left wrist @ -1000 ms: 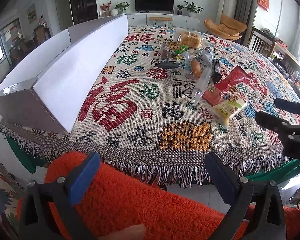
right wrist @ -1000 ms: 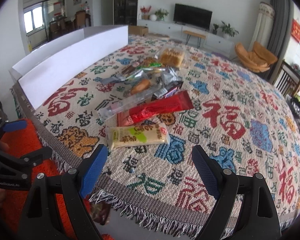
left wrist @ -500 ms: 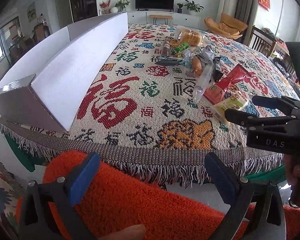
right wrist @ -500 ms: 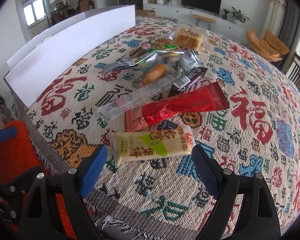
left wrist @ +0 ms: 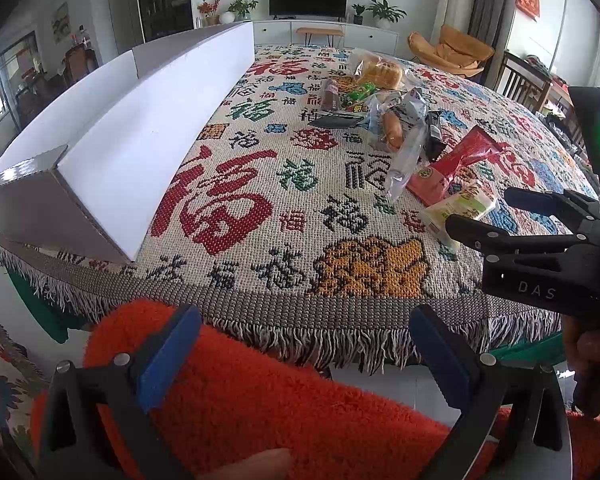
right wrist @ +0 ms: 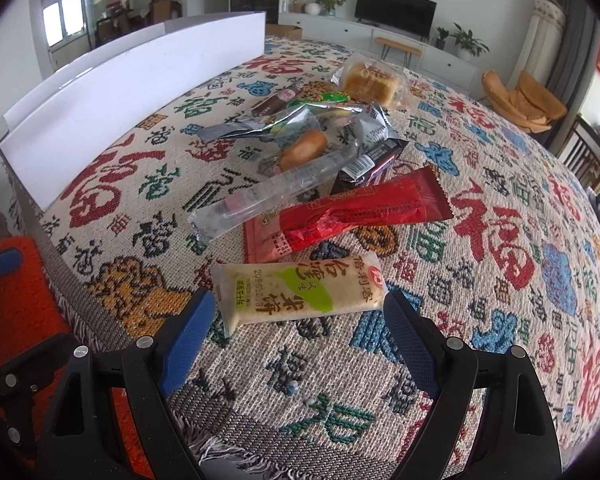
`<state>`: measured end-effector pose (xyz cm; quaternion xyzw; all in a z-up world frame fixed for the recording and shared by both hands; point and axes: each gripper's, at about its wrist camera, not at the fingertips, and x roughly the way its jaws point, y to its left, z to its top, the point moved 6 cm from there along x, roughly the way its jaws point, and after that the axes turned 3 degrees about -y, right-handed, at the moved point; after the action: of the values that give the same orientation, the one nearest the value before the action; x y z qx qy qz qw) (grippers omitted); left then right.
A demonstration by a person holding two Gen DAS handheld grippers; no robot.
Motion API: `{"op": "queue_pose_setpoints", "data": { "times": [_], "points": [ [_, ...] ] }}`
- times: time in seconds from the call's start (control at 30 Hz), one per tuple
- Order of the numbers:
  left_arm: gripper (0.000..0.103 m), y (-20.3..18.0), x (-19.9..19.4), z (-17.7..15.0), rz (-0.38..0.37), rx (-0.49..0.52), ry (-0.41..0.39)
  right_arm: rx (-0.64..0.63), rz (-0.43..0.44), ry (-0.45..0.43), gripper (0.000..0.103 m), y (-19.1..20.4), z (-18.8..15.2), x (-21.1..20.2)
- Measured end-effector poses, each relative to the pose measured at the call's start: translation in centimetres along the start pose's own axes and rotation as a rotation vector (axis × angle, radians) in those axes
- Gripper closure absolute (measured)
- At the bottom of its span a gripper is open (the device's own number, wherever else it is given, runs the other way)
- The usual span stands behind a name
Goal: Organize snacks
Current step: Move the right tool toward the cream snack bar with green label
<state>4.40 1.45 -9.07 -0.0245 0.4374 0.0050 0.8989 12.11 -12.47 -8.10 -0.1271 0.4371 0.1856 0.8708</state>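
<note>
My right gripper [right wrist: 298,322] sits low in the right wrist frame with its blue-padded jaws spread wide and nothing between them. The pale yellow rice-cracker packet with green lettering [right wrist: 300,290] lies flat just ahead of the pads, its long side running across the gap. I judge I am lined up on it because it is the nearest snack to the table edge and lies clear of the pile, so it can be taken without disturbing the rest.

Just above it in the frame lies the long red foil wrapper [right wrist: 352,212], and a clear plastic sleeve [right wrist: 268,196] slants across that wrapper's left end. Further up sit a bagged bread roll [right wrist: 302,150] and a bag of sliced cake [right wrist: 370,80]. Everything rests on the woven tablecloth with red, green and blue characters [right wrist: 496,236].

My left gripper [left wrist: 306,354] hangs at the bottom of the left wrist frame, off the table over an orange fluffy cushion [left wrist: 260,392], jaws wide and empty; I take it to be waiting. The long white cardboard box [left wrist: 140,132] fills the left of that frame, open side up as far as I can tell, probably the place for the snacks.
</note>
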Motion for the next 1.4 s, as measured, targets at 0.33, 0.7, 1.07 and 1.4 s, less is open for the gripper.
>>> {"op": "queue_pose_setpoints", "data": {
  "times": [0.33, 0.7, 1.07, 1.4],
  "points": [
    [0.0, 0.0, 0.0, -0.2, 0.0, 0.0, 0.002, -0.015, -0.02, 0.0, 0.014, -0.4, 0.6, 1.1],
    [0.0, -0.1, 0.1, -0.2, -0.002, -0.001, 0.003, -0.007, -0.045, 0.009, 0.014, -0.9, 0.6, 1.8],
    [0.0, -0.1, 0.2, -0.2, -0.004, -0.002, 0.005, -0.004, -0.052, 0.009, 0.014, -1.1, 0.6, 1.8],
    [0.0, -0.2, 0.2, -0.3, -0.004, -0.002, 0.005, 0.001, -0.06, 0.009, 0.014, -1.2, 0.7, 1.8]
  ]
}}
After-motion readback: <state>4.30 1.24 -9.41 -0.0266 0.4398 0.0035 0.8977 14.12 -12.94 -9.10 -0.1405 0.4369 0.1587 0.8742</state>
